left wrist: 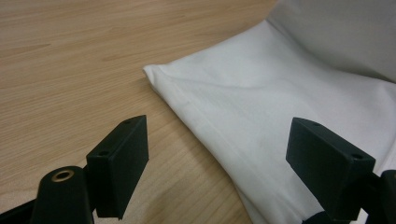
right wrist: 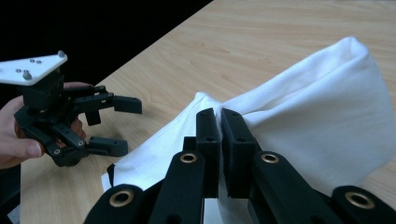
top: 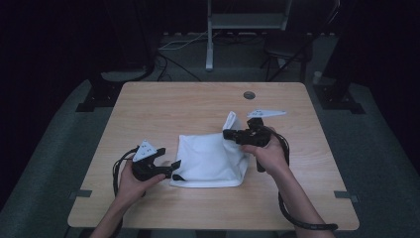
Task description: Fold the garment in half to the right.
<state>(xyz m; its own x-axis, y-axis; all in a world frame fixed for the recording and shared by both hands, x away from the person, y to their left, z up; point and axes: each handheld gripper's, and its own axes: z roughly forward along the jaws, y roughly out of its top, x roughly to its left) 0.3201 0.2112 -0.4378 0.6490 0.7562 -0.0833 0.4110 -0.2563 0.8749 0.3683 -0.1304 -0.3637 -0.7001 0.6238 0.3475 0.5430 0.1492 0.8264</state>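
On the middle of the wooden table (top: 148, 104) I've got the white cloth (top: 210, 161) lying folded, a bit toward my side of the top. My right gripper (top: 229, 134) has its jaws squeezed together on the cloth's far right corner, and that corner is pulled up off the table so the fabric rises in a peak from the flat part (you can see it well in the right gripper view, the two black pads clamped tight with white fabric (right wrist: 299, 116) pinched between them). The rest of the cloth sags down from that grip and lies on the wood.

My left gripper (top: 174, 170) sits low at the cloth's near left corner, jaws spread wide with nothing in them. In the left gripper view the hemmed edge of the cloth (left wrist: 261, 121) runs diagonally between the two pads, closer to the right one, but neither pad is pressing on it.
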